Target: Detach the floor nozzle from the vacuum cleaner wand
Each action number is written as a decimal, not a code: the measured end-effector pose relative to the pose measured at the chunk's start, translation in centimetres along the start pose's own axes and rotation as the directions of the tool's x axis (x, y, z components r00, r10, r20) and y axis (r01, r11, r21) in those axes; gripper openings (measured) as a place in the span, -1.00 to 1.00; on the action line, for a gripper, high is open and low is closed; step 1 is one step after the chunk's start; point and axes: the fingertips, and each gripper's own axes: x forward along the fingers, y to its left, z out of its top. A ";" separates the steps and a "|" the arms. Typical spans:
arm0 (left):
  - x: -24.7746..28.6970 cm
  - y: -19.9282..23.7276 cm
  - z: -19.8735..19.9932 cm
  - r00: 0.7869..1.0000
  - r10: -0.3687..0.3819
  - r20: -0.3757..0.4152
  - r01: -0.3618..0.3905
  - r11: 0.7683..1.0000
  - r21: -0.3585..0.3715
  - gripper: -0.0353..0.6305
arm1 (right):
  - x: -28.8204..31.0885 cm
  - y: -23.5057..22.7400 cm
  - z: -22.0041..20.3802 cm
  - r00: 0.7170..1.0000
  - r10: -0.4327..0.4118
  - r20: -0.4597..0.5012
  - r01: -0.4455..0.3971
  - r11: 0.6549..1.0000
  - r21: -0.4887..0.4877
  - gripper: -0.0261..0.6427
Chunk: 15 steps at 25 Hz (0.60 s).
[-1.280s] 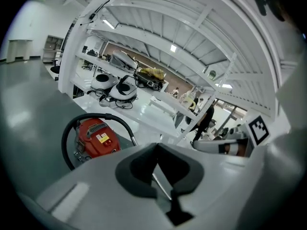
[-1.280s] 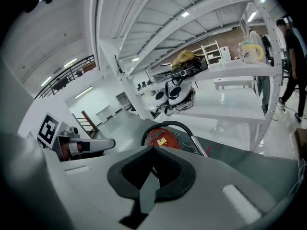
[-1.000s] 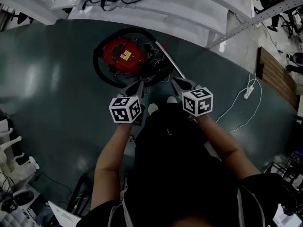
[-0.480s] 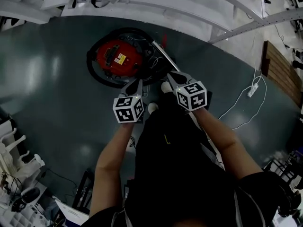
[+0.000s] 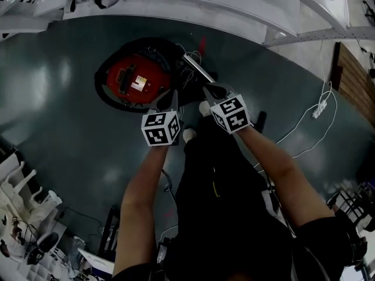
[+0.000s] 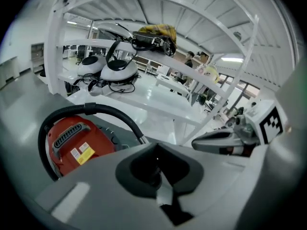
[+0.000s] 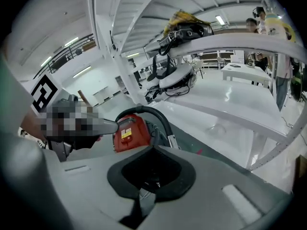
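Note:
The red vacuum cleaner [image 5: 133, 81] lies on the dark floor inside a loop of black hose [image 5: 102, 95]. Its silver wand [image 5: 196, 68] runs up and right from a dark tangle beside it; I cannot make out the floor nozzle there. My left gripper [image 5: 170, 100] hovers just right of the red body, jaws shut and empty. My right gripper [image 5: 211, 90] hangs beside the wand's lower end, also shut and empty. In the left gripper view the vacuum cleaner [image 6: 72, 145] and hose [image 6: 96, 110] lie ahead. The right gripper view shows the vacuum cleaner [image 7: 128, 131] and hose [image 7: 156, 116].
A white shelf frame [image 5: 246, 10] borders the floor beyond the vacuum, with headsets [image 6: 112, 68] on it. A white cable with a power strip [image 5: 319, 110] trails on the floor at right, near a wooden pallet [image 5: 351, 81]. The person's white shoes [image 5: 188, 134] stand under the grippers.
Both grippers have sunk and pushed forward toward the vacuum, staying shut. The vacuum has drifted left in the head view as the person leaned in.

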 end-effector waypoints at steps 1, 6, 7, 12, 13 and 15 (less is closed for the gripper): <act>1.0 0.4 0.0 1.000 0.006 0.001 -0.006 1.000 -0.007 -0.87 | 0.9 -0.6 -0.1 1.000 0.002 -0.007 -0.002 1.000 -0.002 -0.94; 5.1 2.4 -0.5 0.999 0.022 -0.023 -0.021 1.000 0.013 -0.87 | 5.5 -2.7 0.1 1.000 0.006 -0.023 -0.007 0.998 -0.056 -0.94; 5.8 2.8 -0.7 0.999 0.024 -0.033 -0.024 1.000 0.020 -0.87 | 6.3 -2.9 0.2 1.000 0.006 -0.022 -0.008 0.998 -0.066 -0.94; 9.4 4.4 -0.1 0.999 0.046 -0.029 -0.047 0.999 -0.018 -0.87 | 9.8 -4.8 0.6 1.000 0.007 -0.008 -0.007 0.996 -0.089 -0.94; 10.1 4.6 0.1 0.998 0.052 -0.024 -0.052 0.998 -0.023 -0.87 | 10.4 -5.2 0.6 1.000 0.004 -0.002 -0.004 0.995 -0.096 -0.94; 11.4 5.0 0.6 0.998 0.059 -0.016 -0.059 0.998 -0.030 -0.87 | 11.6 -5.8 0.6 1.000 0.000 0.002 0.000 0.994 -0.106 -0.94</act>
